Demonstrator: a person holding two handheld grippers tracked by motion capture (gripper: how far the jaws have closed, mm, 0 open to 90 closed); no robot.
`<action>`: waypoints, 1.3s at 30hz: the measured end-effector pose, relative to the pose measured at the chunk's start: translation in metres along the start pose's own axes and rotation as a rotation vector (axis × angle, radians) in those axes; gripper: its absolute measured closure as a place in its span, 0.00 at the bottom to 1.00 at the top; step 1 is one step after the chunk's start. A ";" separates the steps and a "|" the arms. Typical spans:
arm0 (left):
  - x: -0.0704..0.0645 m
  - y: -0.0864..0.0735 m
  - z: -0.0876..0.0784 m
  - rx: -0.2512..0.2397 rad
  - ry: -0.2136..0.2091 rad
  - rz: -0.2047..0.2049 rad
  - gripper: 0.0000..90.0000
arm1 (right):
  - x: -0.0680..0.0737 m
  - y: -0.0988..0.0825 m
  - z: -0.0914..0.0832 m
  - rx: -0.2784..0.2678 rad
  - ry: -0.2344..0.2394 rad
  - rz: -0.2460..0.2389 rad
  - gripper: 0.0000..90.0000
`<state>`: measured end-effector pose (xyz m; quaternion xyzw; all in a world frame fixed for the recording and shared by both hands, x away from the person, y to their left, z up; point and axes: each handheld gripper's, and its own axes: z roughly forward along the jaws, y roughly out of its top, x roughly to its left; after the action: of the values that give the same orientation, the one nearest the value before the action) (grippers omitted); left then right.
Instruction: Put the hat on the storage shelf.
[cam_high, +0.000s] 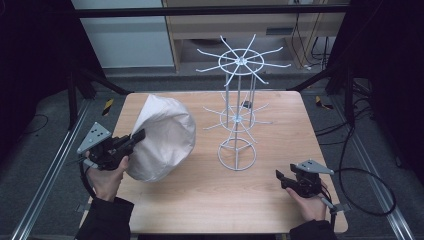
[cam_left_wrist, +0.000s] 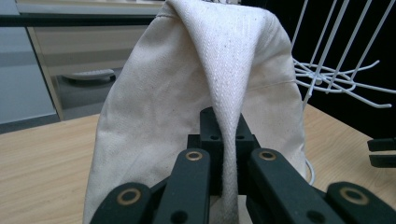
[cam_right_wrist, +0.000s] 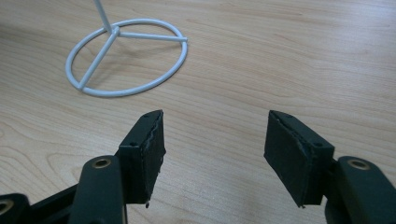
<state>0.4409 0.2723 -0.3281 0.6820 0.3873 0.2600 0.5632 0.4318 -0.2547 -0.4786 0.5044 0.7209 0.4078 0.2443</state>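
Two grippers are in your hands. Your left gripper (cam_high: 134, 139) is clamped on the strap (cam_left_wrist: 229, 140) of the cloth bag (cam_high: 162, 137), which stands at the table's (cam_high: 260, 200) left side beside the wire rack (cam_high: 238, 120). Your right gripper (cam_right_wrist: 212, 154) hovers near the rack's base ring (cam_right_wrist: 126, 56), jaws apart.

High view down over the table (cam_high: 210, 200); both gripper views low, close, sharing the white rack (cam_right_wrist: 126, 56).

a cream cloth bag (cam_high: 162, 137) stands puffed up on the table's left side, its strap (cam_left_wrist: 227, 116) pulled taut.
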 end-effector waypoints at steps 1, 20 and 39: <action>0.000 0.001 -0.001 -0.007 -0.002 -0.001 0.98 | 0.000 0.000 0.000 0.000 0.000 0.000 0.42; -0.011 0.014 -0.020 -0.132 -0.015 0.000 0.98 | -0.001 -0.001 0.001 -0.008 -0.014 -0.007 0.40; -0.021 0.023 -0.034 -0.229 -0.020 0.014 0.98 | -0.001 -0.001 0.001 -0.009 -0.015 -0.008 0.39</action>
<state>0.4076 0.2730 -0.2958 0.6186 0.3448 0.2996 0.6393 0.4325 -0.2557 -0.4805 0.5033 0.7192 0.4064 0.2534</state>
